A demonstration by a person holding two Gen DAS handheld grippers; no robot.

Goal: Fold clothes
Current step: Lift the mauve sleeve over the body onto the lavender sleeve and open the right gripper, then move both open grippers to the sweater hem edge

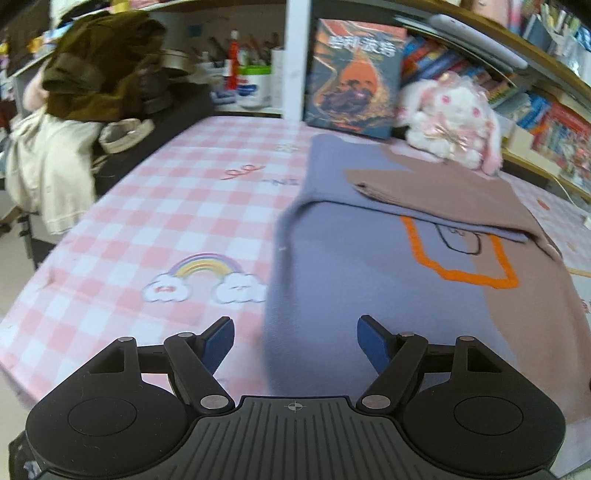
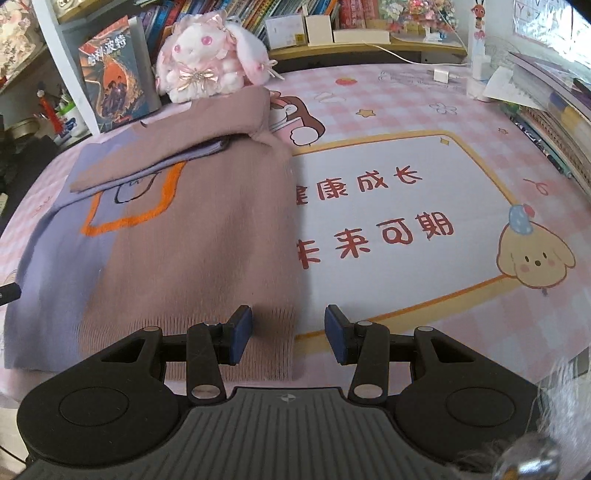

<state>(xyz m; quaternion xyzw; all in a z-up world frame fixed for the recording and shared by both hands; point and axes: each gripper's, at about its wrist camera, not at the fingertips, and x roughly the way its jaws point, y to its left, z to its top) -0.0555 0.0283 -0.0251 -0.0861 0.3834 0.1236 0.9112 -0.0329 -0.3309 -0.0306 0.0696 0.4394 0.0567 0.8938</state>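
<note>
A purple and mauve knit sweater with an orange outline motif lies flat on the pink checked table cover. Both sleeves are folded across its upper part. My left gripper is open and straddles the sweater's near left hem corner. Its fingers hold nothing. My right gripper is open over the near right hem corner, where the ribbed edge lies between its blue pads without being held.
A white and pink plush rabbit and an upright book stand just behind the sweater. Bookshelves run along the back. A chair heaped with clothes stands off the table's left edge. Stacked books line the right side.
</note>
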